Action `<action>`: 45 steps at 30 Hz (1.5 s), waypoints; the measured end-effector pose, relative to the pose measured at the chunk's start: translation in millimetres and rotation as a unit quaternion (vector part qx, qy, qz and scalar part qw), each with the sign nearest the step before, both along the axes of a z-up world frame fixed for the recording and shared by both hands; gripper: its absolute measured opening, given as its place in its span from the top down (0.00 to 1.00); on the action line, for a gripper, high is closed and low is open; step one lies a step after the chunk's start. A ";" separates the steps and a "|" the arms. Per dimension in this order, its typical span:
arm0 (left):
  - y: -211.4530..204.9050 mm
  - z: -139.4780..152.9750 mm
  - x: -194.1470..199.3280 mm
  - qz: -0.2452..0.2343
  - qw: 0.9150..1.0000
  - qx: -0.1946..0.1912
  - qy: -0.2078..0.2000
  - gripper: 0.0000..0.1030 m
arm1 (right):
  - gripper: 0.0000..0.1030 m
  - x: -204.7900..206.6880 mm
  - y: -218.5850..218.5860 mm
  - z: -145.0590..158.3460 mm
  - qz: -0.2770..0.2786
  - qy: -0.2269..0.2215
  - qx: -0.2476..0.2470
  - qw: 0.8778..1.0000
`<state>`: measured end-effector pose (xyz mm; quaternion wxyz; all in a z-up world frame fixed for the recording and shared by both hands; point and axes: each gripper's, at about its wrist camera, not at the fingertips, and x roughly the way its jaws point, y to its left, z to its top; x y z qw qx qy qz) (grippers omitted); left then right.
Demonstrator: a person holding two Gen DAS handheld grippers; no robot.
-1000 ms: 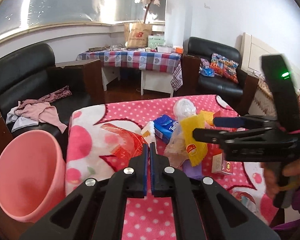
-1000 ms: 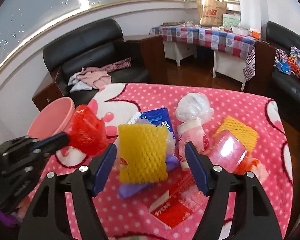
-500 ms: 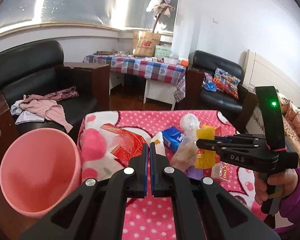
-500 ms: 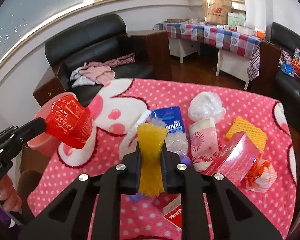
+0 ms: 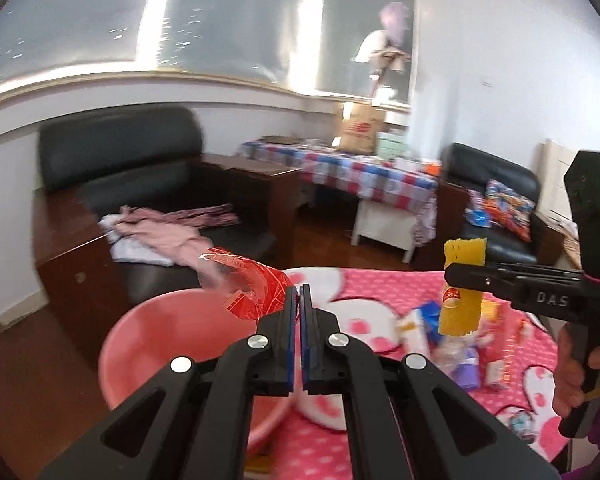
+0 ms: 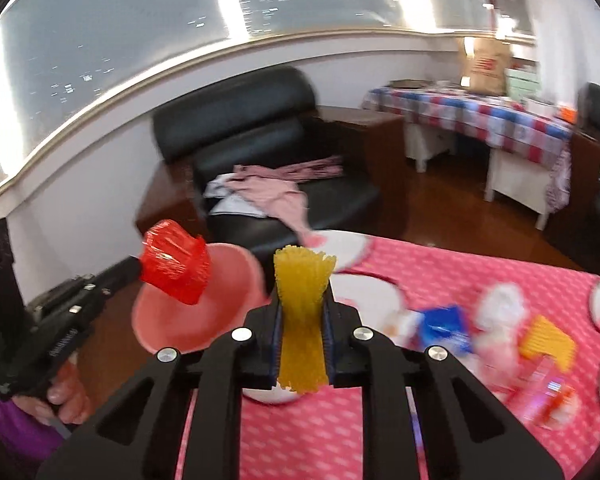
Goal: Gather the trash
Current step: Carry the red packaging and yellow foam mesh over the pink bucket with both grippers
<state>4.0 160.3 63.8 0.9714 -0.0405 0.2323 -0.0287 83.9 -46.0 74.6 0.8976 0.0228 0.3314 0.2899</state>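
- pink bin [image 5: 168, 332] is stood on the floor just off the left edge of the table [image 6: 440, 276], mouth open upward, presumably so trash can be dropped straight in.
- left tongs [image 5: 299, 300] are clamped shut on a crumpled red wrapper [image 5: 248, 284]; only a corner is pinched, the rest sticks out left, over the bin mouth in the left wrist view.
- in the right wrist view the red wrapper [image 6: 176, 264] is seen in front of the bin rim [image 6: 228, 252]; whether it is truly above the opening cannot be told.
- right tongs [image 6: 302, 308] are closed on a yellow foam net [image 6: 302, 320], squeezed to a narrow strip so it won't slip; it is lifted clear of the table, ends poking out above and below the pads.
- seen from the left wrist, the yellow foam net [image 5: 462, 288] is held right of the left tongs, apart from them, over the table.
- judged: both pieces are being carried toward the bin; release not yet done.
- remaining trash (blue packet [image 6: 446, 326], second yellow net [image 6: 546, 340], blurred items) is left on the right part of the table.
- room: bin mouth is wide and unobstructed; the table edge lies between the right tongs and the bin; crowding of the two tongs over the opening is the likely risk.
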 end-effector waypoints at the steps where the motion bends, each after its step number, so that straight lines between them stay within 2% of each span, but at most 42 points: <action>1: 11.1 -1.2 -2.3 0.010 1.000 -0.001 0.004 0.99 | 0.84 2.4 16.1 -1.9 0.013 0.002 0.001 1.000; 5: 40.1 -12.7 -2.4 0.037 0.999 -0.010 0.029 0.99 | 0.84 10.6 68.3 -15.2 0.050 0.022 0.004 0.998; 9: 68.8 -32.1 5.5 0.050 0.996 -0.031 0.072 0.99 | 0.84 19.8 110.5 -36.4 0.072 0.040 -0.008 0.997; 14: 73.5 -52.9 20.6 0.063 0.991 -0.025 0.118 0.99 | 0.84 17.6 140.3 -60.9 0.084 0.044 -0.041 0.995; 21: 77.2 -80.1 30.6 0.086 0.982 -0.036 0.161 0.99 | 0.84 23.7 152.6 -87.7 0.080 0.063 -0.067 0.993; 28: 84.3 -99.7 38.7 0.106 0.974 -0.048 0.192 0.99 | 0.83 24.0 159.2 -95.4 0.084 0.057 -0.085 0.991; 41: 88.5 -111.7 38.5 0.144 0.964 -0.058 0.218 0.98 | 0.83 21.7 169.0 -103.0 0.093 0.052 -0.110 0.988; 45: 88.2 -111.9 36.1 0.150 0.963 -0.058 0.218 0.98 | 0.82 22.2 170.2 -104.4 0.094 0.054 -0.114 0.988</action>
